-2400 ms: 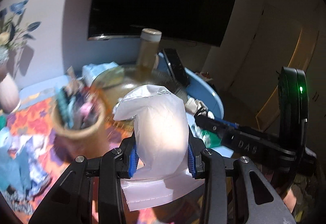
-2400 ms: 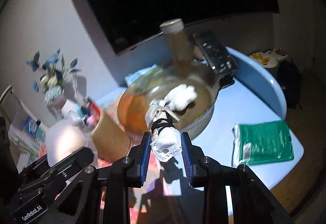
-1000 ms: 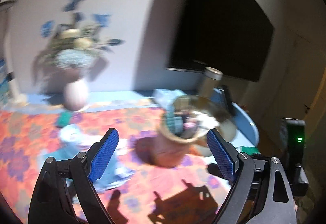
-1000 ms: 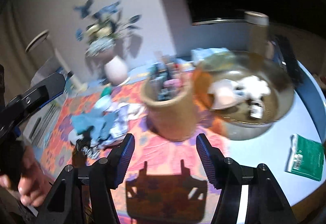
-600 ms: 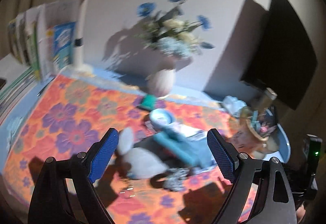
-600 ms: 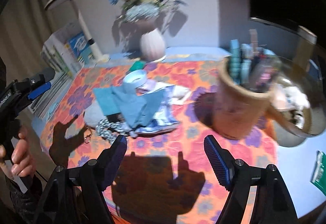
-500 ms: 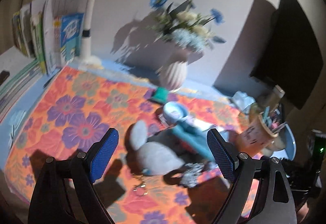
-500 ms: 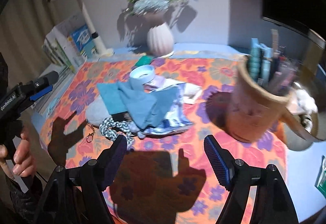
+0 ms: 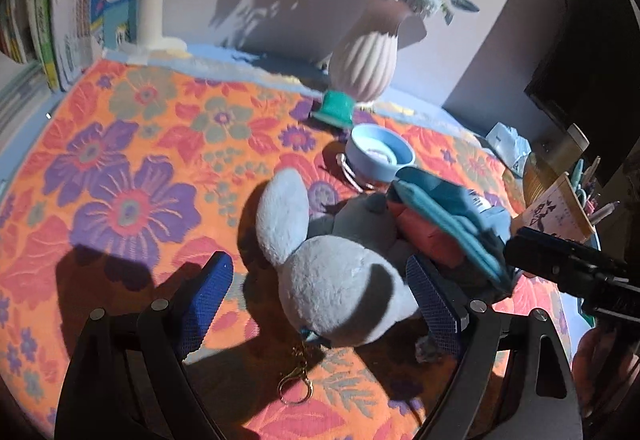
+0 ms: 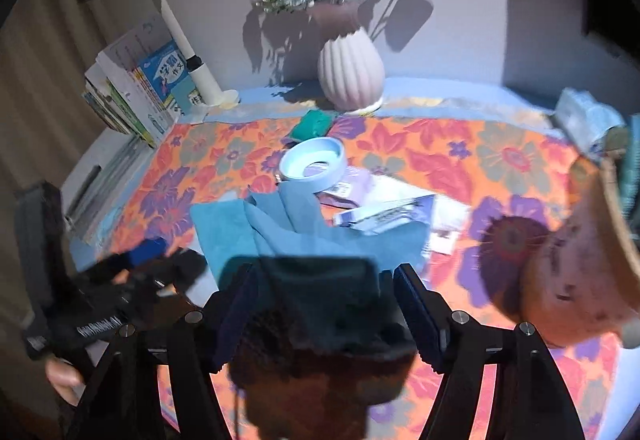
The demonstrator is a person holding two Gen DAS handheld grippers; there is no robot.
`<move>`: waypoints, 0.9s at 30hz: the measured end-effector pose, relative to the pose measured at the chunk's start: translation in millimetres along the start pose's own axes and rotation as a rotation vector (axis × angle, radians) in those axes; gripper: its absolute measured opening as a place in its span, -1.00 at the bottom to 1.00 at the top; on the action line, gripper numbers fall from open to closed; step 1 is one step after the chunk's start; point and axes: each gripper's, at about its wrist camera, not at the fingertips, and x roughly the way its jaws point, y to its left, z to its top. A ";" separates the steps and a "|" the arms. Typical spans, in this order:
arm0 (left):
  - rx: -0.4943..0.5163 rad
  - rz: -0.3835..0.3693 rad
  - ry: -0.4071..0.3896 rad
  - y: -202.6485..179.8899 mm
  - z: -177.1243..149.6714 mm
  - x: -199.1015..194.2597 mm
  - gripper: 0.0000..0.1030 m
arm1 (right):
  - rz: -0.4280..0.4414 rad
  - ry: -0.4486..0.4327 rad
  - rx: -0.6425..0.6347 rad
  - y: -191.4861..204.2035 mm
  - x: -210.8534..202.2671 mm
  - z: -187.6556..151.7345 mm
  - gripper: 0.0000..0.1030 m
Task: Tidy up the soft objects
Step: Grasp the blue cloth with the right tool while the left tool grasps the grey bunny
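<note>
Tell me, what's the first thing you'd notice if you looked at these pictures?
The fluffy grey plush toy lying on the bright orange flowered cloth, right between the open fingers of the left gripper. Behind it, near the wall, stands a ribbed pink vase full of flowers. In the right wrist view, a teal cloth lies in a crumpled heap in front of the right gripper, below a pale blue ring.
</note>
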 end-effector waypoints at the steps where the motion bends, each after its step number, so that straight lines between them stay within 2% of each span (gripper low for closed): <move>1: -0.007 -0.006 0.009 0.8 -0.2 3.5 0.70 | 0.021 0.012 0.016 -1.6 5.9 2.2 0.35; 3: -0.023 -0.021 0.031 2.5 -0.8 11.6 0.70 | 0.045 0.029 0.035 -5.0 17.8 6.0 0.35; 8: -0.032 -0.048 0.055 1.0 -3.4 24.2 0.68 | 0.024 0.025 -0.001 2.6 29.0 8.8 0.34; 10: -0.024 -0.047 0.056 -2.5 -4.2 27.3 0.60 | -0.013 0.024 -0.038 8.4 32.6 7.3 0.14; 11: -0.017 -0.058 0.056 -4.2 -4.7 28.1 0.38 | -0.018 0.025 -0.046 8.7 33.9 6.8 0.00; 12: -0.012 -0.079 0.059 -5.5 -4.5 28.8 0.29 | -0.014 0.023 -0.050 8.4 34.1 5.8 -0.16; 13: -0.009 -0.085 0.058 -7.2 -5.0 28.5 0.24 | -0.015 0.015 -0.047 7.9 33.5 5.0 -0.25; 15: 0.015 -0.069 0.039 -10.6 -5.7 25.6 0.18 | -0.044 0.005 -0.042 5.4 31.3 4.3 -0.60; 17: 0.033 -0.058 0.017 -12.0 -6.0 21.3 0.15 | -0.043 -0.016 -0.013 -1.7 24.6 4.2 -0.74; 23: -0.013 -0.079 -0.054 2.8 2.1 -3.6 0.13 | -0.051 -0.164 0.070 -19.0 -22.8 7.8 -0.75; 27: -0.055 -0.095 -0.118 20.5 10.1 -31.3 0.13 | -0.047 -0.225 0.083 -20.9 -56.3 6.5 -0.75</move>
